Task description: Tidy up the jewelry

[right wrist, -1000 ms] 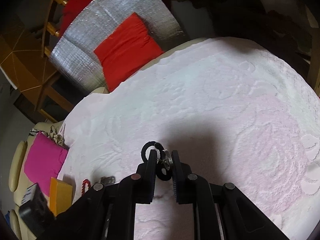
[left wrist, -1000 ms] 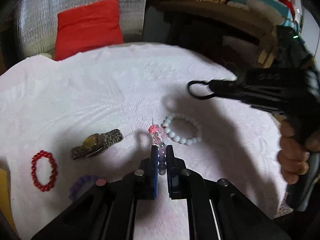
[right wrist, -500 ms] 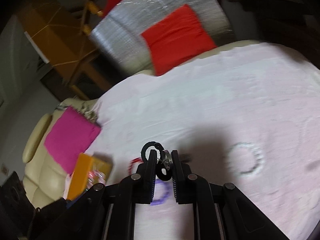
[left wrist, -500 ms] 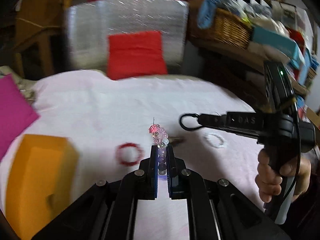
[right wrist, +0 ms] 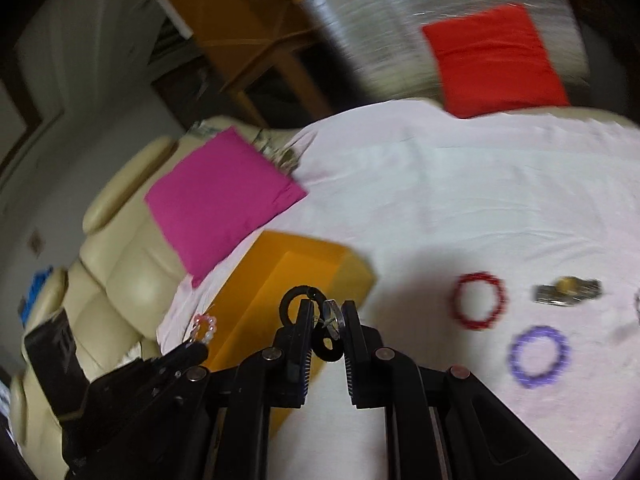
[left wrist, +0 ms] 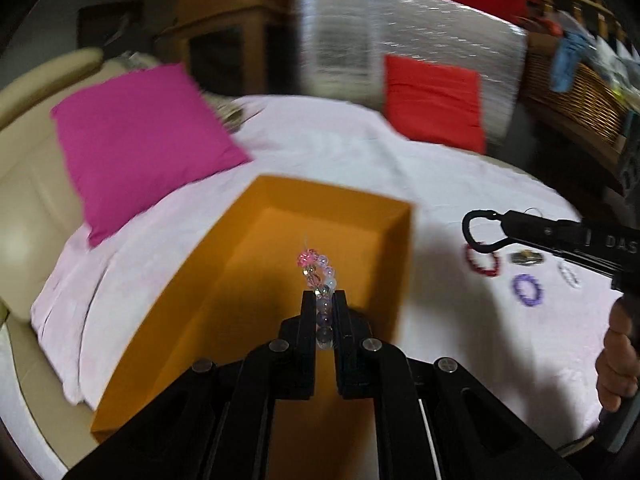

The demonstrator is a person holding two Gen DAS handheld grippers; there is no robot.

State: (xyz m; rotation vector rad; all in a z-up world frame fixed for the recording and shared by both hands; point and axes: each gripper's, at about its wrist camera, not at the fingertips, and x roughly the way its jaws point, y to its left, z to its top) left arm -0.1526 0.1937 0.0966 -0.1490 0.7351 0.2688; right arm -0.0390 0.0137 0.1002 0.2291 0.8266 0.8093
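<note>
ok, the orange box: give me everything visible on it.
The orange box is an open, lidless rectangular tray, cardboard by the look, matte orange inside and out, with nothing visible inside. It sits flat on the white cloth near the magenta cushion. The left gripper, shut on a pastel bead bracelet, is over its interior without touching it.

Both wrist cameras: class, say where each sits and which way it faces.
Left wrist: on the left claw, angled down over the orange box; shows the person's right hand.
Right wrist: on the right claw, angled down at the white cloth; shows no hand.
Shared: box, red bracelet.
</note>
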